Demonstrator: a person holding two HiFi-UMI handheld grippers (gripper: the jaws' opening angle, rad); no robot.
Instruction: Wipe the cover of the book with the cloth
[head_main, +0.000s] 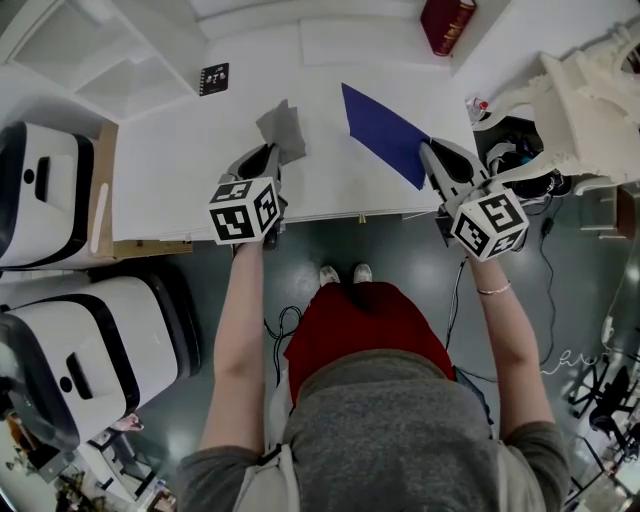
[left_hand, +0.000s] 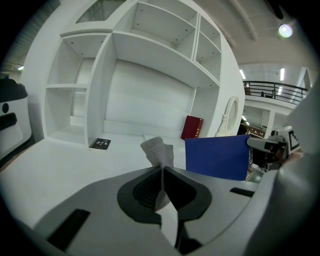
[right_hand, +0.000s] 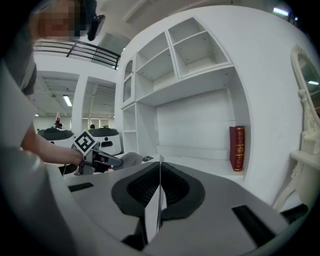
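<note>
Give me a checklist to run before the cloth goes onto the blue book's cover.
1. Grip of the left tongs on the grey knitted cloth: ok.
2. Grip of the right tongs on the thin blue book, by its edge: ok.
3. Flat cover turned toward the cloth: ok.
4. Contact between cloth and cover: not ok, a gap separates them.
5. Lower edge of the book resting on the white table: cannot tell.
6. Clearance from the red book and small black card: ok, both sit farther back.
</note>
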